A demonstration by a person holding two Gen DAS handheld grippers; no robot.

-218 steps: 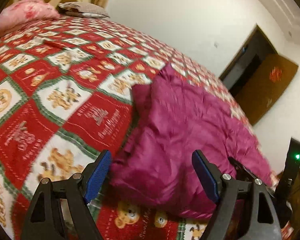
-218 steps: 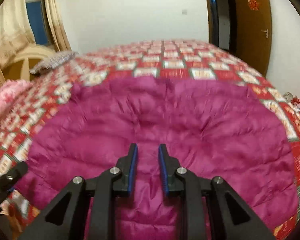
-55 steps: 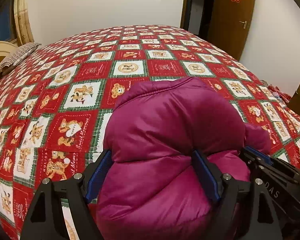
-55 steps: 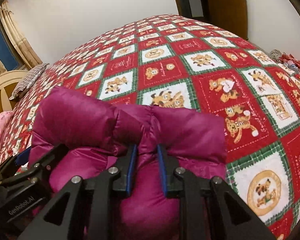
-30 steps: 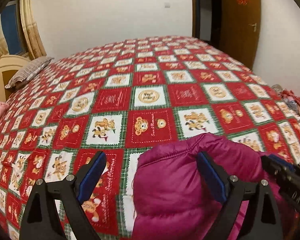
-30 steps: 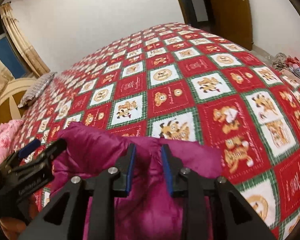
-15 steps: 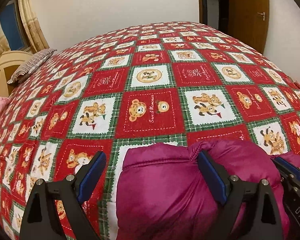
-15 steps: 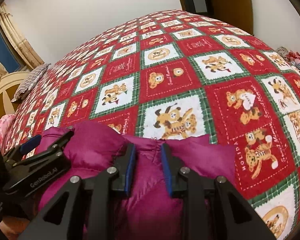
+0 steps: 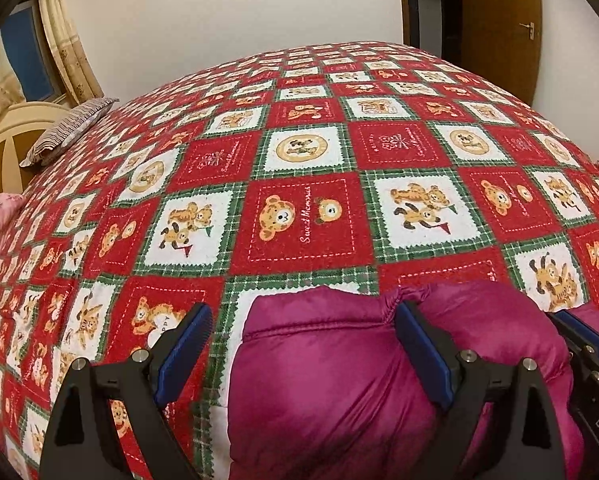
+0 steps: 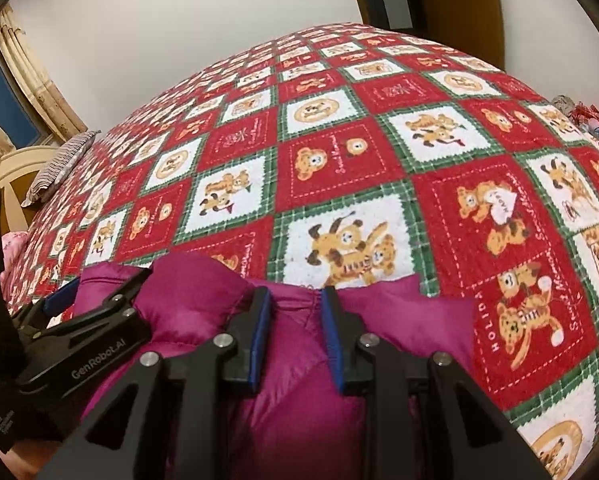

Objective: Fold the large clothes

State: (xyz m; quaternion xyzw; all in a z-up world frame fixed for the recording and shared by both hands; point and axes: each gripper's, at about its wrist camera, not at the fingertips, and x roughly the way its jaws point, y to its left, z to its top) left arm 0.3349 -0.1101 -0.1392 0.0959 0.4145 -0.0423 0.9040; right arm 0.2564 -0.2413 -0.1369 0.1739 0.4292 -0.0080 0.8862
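A wide bed (image 9: pixel 307 152) fills the room, covered with a red, white and green bedspread (image 10: pixel 339 160) printed with little bears. Behind it stand a plain white wall (image 9: pixel 227 12) and a brown wooden door (image 9: pixel 499 20). At the far left of the bed lies a striped pillow (image 9: pixel 69 130), next to a cream headboard (image 9: pixel 7 136) and a beige curtain (image 9: pixel 65 44).

The magenta puffer jacket (image 9: pixel 339 380) lies bunched on the near part of the bed, close to both cameras. The left tool (image 9: pixel 303 350) has its blue pads spread wide. Its right finger (image 9: pixel 421 354) rests against the jacket, and its left finger (image 9: pixel 183 346) stands over the bare bedspread, apart from the cloth, so it grips nothing. The right tool (image 10: pixel 297 326) has its pads close together and pinches a fold of the jacket between them, near the stitched edge. In the right wrist view the left tool (image 10: pixel 79 332) appears at the left, lying over the jacket.
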